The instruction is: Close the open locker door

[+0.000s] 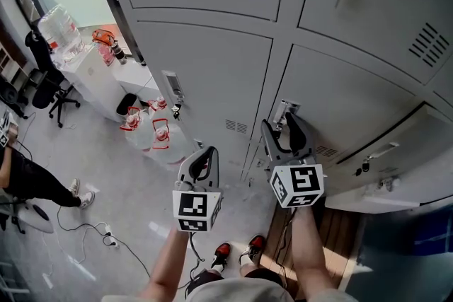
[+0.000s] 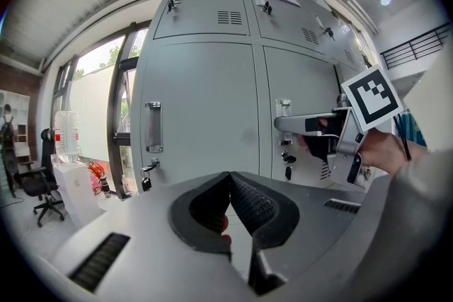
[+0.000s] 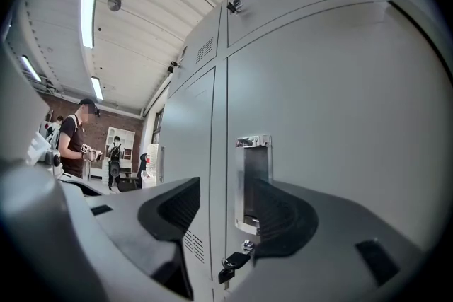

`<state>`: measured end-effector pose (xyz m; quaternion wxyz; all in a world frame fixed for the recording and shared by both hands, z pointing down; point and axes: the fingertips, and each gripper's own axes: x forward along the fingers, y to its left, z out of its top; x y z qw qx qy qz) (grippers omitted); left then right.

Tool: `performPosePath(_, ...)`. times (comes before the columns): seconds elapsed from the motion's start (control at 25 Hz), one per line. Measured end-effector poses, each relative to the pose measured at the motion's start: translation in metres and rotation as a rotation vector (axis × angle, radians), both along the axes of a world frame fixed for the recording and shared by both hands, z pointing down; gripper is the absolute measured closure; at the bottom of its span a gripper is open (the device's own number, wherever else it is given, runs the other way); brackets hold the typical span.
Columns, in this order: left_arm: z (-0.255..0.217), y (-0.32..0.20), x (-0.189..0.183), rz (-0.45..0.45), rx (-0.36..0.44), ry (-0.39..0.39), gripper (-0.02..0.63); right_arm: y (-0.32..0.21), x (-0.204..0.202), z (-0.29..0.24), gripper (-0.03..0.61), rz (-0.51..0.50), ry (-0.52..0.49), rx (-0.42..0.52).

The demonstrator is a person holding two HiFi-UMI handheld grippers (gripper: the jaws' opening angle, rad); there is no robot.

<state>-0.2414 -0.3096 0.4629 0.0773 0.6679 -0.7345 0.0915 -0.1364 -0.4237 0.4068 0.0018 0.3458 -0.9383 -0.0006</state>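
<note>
Locker door (image 1: pixel 403 152) that wants shutting looks to be the one low on the right of the bank, just right of the right gripper (image 1: pixel 285 125). It seems to stand a little proud, with a dark gap along its handle edge, though I can't tell how far out it is. Its bar handle (image 1: pixel 379 151) and lock (image 1: pixel 364 166) sit near that edge.

The right gripper is one door over, jaws spread wide on either side of the neighbour's recessed handle (image 3: pixel 253 180) and pressing on nothing; that neighbouring door looks flush. To do this well I'd shift the gripper across, lay it on the ajar door's face close to the handle edge and push squarely until the gap goes. The jaws should stay out of the gap and off the key (image 3: pixel 230 269) hanging below the recessed handle.

The left gripper (image 1: pixel 202 165) hangs back from the lockers, jaws clenched together on nothing.

Further out, water bottles (image 1: pixel 152 132) stand on the floor by the lockers and cables (image 1: pixel 106 233) trail across it. An office chair (image 1: pixel 56 99) and a seated person (image 1: pixel 28 177) are well apart to the left. None blocks the push.
</note>
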Motion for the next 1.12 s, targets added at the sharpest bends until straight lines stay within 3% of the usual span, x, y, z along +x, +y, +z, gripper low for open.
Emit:
performPosePath(0.48,-0.026,0.013,0.027,0.075,0.051,-0.017,0.592,0.037,0.032,-0.017,0.368,0.024,0.032,0.042)
performPosePath(1.12,-0.061,0.066,0.089,0.271,0.122,-0.032,0.592,0.135,0.155,-0.019,0.49,0.287,0.065,0.084)
